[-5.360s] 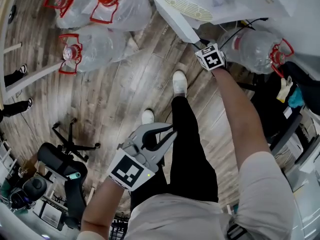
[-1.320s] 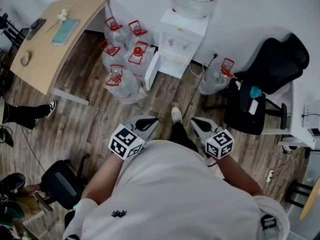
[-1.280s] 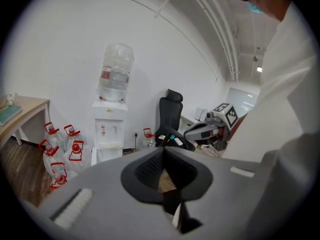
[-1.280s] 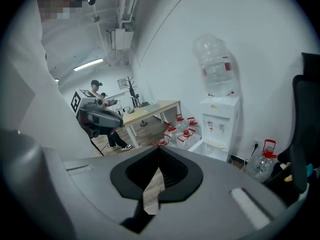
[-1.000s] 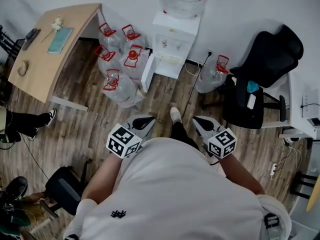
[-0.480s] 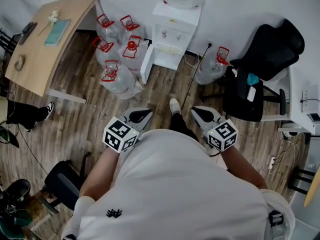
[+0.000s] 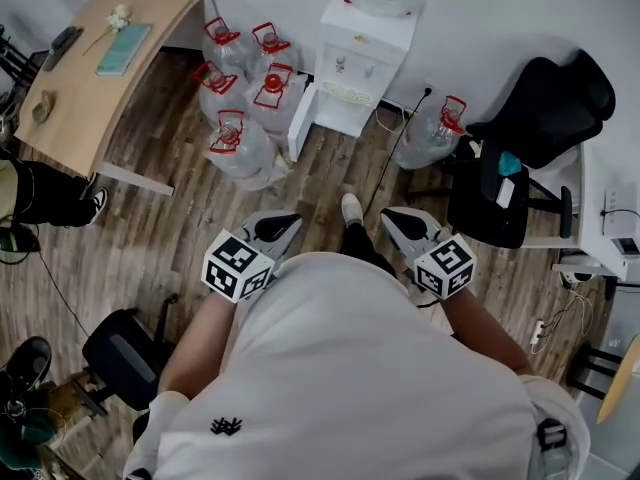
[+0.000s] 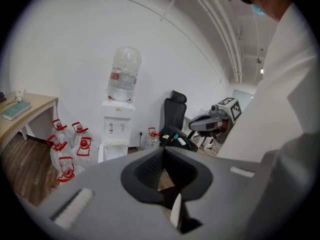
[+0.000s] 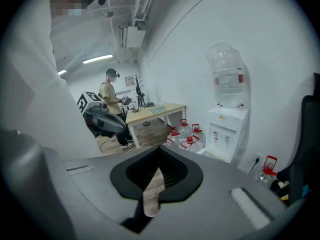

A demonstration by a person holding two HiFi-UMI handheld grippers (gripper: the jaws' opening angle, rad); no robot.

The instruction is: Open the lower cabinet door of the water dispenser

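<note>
— Fingers on both grippers are pressing together, nothing pinched. The left gripper (image 7: pixel 283 230) and right gripper (image 7: pixel 400 223) are hanging at the person's waist, tips pointing toward the water dispenser (image 7: pixel 362 56).
— Where's the lower cabinet door (image 7: pixel 300 123) sitting relative to them?
— Well ahead of both sets of tips, out of reach. It's jutting out from the dispenser's lower left corner, so I'm reading it as swung open already. That's a judgement; the panel is showing small in every view.
— Why are they parking so far back?
— Probably because nothing is needing a grip. Closed, empty jaws are fitting a stand-off pose, and neither gripper is touching anything.
— Clutter near the swing path?
— Red-handled water jugs (image 7: pixel 245 143) are crowding the floor ahead-left of the left fingers, just beside the door's free edge. One more jug (image 7: pixel 432 136) and an office chair (image 7: pixel 540 103) are sitting ahead-right of the right fingers. A power cord (image 7: pixel 395 153) is trailing over the floor ahead of the right fingers, running toward the wall by the dispenser.
</note>
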